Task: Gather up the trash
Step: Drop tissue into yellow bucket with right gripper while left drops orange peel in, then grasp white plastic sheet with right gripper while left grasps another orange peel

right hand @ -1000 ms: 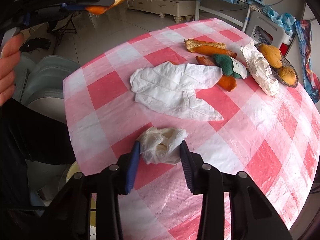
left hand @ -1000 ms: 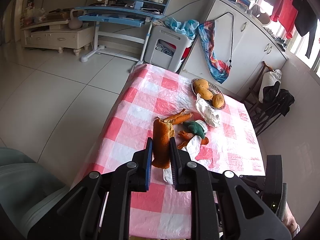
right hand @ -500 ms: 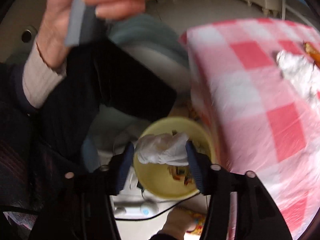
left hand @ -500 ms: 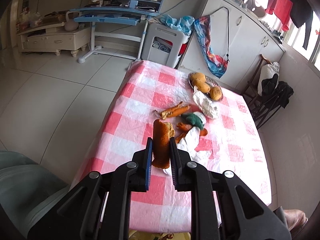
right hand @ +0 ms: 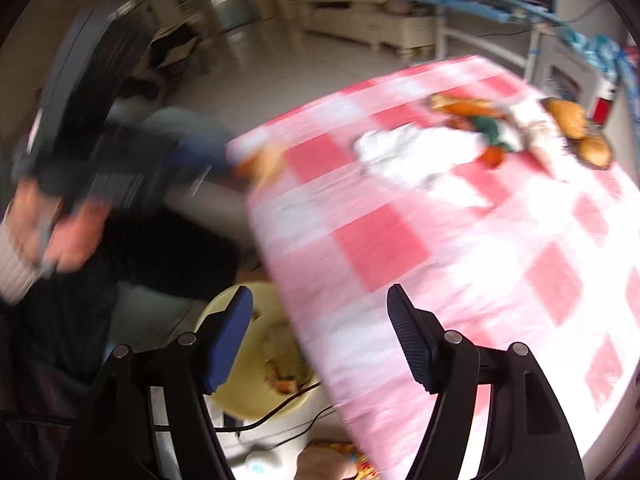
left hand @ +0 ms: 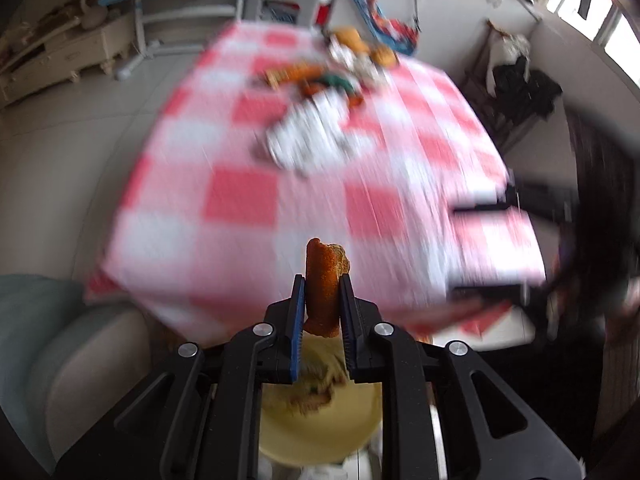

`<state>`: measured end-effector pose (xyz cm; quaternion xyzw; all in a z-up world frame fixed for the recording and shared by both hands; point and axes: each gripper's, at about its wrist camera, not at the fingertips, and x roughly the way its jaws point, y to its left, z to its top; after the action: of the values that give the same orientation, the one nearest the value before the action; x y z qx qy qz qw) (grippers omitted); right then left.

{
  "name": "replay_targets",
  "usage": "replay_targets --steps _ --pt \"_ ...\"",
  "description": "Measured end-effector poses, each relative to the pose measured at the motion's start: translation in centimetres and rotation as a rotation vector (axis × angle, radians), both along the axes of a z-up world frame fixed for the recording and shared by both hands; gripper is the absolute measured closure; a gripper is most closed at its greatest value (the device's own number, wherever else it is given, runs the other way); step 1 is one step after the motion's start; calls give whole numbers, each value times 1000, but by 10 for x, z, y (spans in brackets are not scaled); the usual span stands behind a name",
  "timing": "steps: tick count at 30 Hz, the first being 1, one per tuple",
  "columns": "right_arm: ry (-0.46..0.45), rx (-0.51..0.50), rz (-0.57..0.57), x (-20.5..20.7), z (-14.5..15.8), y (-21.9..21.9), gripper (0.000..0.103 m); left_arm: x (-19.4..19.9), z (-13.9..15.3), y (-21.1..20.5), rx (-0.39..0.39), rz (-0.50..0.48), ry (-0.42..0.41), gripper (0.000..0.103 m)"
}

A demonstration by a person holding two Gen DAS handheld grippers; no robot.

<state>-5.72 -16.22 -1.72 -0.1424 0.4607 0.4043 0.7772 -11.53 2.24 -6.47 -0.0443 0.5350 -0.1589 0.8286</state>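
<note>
An orange peel (left hand: pixel 323 280) stands upright, pinched between the blue pads of the left tongs (left hand: pixel 323 304), which are clenched on it above the near edge of the pink-checked counter (left hand: pixel 240 200), with the yellow bin (left hand: pixel 320 436) just below and behind the jaws. The sound way to finish looks to be carrying the peel squarely over the bin's mouth before letting go, since a release at the rim could drop it on the floor. The right tongs (right hand: pixel 320 332) are released, jaws opening with nothing between them, and hang over the counter's edge beside the same bin (right hand: pixel 240 396). Further along the counter lie a white wrapper (right hand: pixel 416 152), more peel and a green scrap (right hand: pixel 494 130), trash not yet collected.
</note>
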Motion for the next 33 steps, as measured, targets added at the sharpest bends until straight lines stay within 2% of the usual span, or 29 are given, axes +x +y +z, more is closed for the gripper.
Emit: replay_targets --steps 1,3,4,5,8,11,13,16,18,23,26,27,28,29,30,31,33 --pt "-13 4 -15 1 3 0 34 -9 -9 -6 18 -33 34 86" --pt "-28 14 -29 3 6 -1 32 -30 -23 -15 85 -72 78 73" --pt "-33 16 -30 4 6 1 32 -38 -27 -17 110 -80 94 60" --pt "-41 15 -32 4 6 4 32 -44 -29 -17 118 -80 102 51" --pt "-52 6 -38 5 1 6 31 -50 -20 -13 94 -63 85 48" --pt "-66 3 -54 2 -1 7 31 -42 1 -4 104 -6 21 48" --pt "-85 6 -74 3 0 7 31 -28 19 0 127 53 -48 45" --pt "-107 22 -120 7 3 7 30 -5 45 11 116 164 -159 32" --pt "-114 39 -151 12 3 8 29 16 61 20 81 232 -217 31" --pt "-133 75 -226 27 3 16 28 59 82 42 16 353 -299 29" --pt "-147 70 -241 36 1 28 28 67 67 62 -19 409 -302 29" --pt "-151 67 -246 38 -1 31 28 69 58 67 -17 430 -272 29" --pt "-152 65 -251 41 -2 34 28 73 46 73 -13 464 -205 29" --pt "-151 63 -258 45 -4 37 28 76 41 76 -33 472 -178 29" --pt "-150 62 -269 50 -6 40 28 78 40 80 -71 472 -172 29" --pt "-149 61 -278 54 -7 43 28 79 42 81 -73 474 -185 29" --pt "-142 64 -292 62 -11 47 28 78 52 78 -41 458 -232 29"
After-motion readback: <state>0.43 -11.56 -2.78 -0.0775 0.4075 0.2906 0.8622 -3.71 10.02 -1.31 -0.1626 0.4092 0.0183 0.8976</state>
